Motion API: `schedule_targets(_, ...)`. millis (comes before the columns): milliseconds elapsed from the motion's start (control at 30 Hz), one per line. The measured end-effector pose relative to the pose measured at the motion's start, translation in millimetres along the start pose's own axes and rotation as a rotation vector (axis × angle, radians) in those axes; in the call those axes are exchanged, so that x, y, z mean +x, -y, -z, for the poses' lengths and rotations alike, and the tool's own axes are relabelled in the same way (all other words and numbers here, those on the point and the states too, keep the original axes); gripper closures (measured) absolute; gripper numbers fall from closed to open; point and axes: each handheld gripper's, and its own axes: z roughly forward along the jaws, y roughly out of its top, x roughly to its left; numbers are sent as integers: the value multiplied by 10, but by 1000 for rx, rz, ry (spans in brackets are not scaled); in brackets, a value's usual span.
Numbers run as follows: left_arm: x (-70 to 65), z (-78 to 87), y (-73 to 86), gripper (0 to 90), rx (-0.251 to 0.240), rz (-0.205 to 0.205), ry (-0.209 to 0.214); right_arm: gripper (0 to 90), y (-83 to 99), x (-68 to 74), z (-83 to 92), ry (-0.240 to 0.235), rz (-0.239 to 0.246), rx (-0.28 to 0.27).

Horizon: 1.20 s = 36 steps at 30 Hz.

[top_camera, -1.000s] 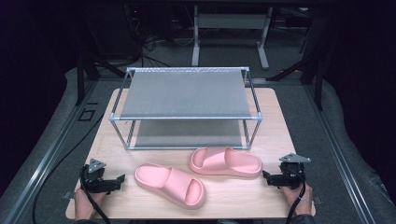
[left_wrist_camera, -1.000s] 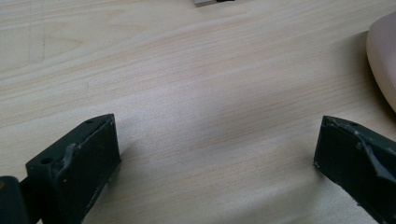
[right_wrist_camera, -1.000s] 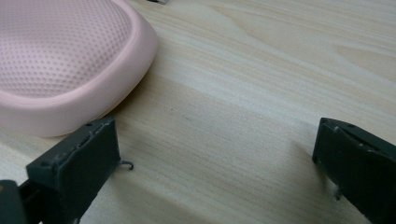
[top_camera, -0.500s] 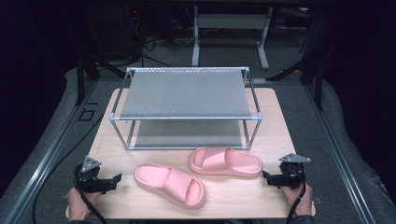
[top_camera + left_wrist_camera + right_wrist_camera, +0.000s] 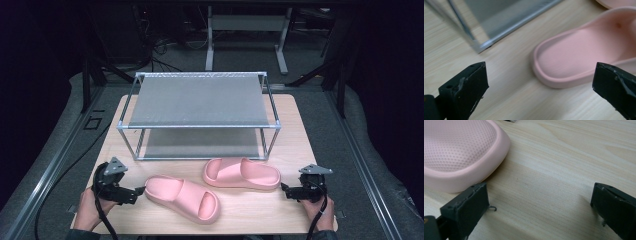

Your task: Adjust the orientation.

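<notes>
Two pink slides lie on the wooden table (image 5: 295, 125). The near slide (image 5: 182, 197) lies at the front centre, the far slide (image 5: 241, 173) just behind it to the right. My left gripper (image 5: 140, 192) is open, its tips close to the near slide's heel (image 5: 574, 65), which lies between and ahead of the jaws. My right gripper (image 5: 285, 189) is open beside the far slide's right end (image 5: 461, 152), with bare wood between its jaws.
A two-tier metal rack (image 5: 200, 100) with grey shelves stands mid-table behind the slides; its front leg and lower rail (image 5: 499, 37) lie near my left gripper. Dark floor and cables surround the table. Free wood lies at the front right.
My left gripper moved right and forward, closing in on the near slide's heel. The right gripper and both slides stayed put.
</notes>
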Motion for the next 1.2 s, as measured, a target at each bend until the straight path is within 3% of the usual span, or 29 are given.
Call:
schedule_targets(67, -78, -17, -106, 0, 29, -41, 26, 12, 0, 0, 0, 0, 0, 0)
schedule_targets(100, -78, -17, -106, 0, 29, -41, 26, 12, -1, -1, 0, 0, 0, 0)
schedule_targets(333, -374, -103, -431, 0, 158, -199, 149, 15, 1, 4, 1, 8, 0, -2)
schedule_targets(367, -374, -103, -431, 0, 158, -199, 149, 15, 1, 4, 1, 8, 0, -2)
schedule_targets(400, -448, -150, -500, 0, 198, -246, 181, 15, 0, 2, 2, 2, 1, 0)
schedule_targets(433, -448, -150, -500, 0, 198, -246, 181, 15, 0, 2, 2, 2, 1, 0)
schedule_targets(600, -649, -315, -657, 27, 305, -373, 255, 16, 1, 2, 2, 1, 1, 0)
schedule_targets(700, -714, -355, -694, 72, 324, -408, 278, 16, 0, 2, 3, 1, 1, 0)
schedule_targets(767, -798, -414, -737, 101, 357, -467, 308, 16, 0, 2, 2, 1, 1, 0)
schedule_targets(867, -884, -470, -755, 174, 413, -556, 337, 16, 0, 2, 2, 1, 1, 0)
schedule_targets(900, -884, -470, -755, 206, 413, -556, 337, 16, 1, 1, 1, -2, 1, -2)
schedule_targets(967, -940, -511, -763, 292, 441, -610, 341, 16, 0, 1, 2, 1, 1, -1)
schedule_targets(1067, -967, -522, -787, 482, 439, -643, 340, 15, 0, 0, 2, -3, 1, -1)
schedule_targets(1200, -989, -547, -790, 586, 459, -674, 373, 16, 0, 0, 1, -1, 2, -2)
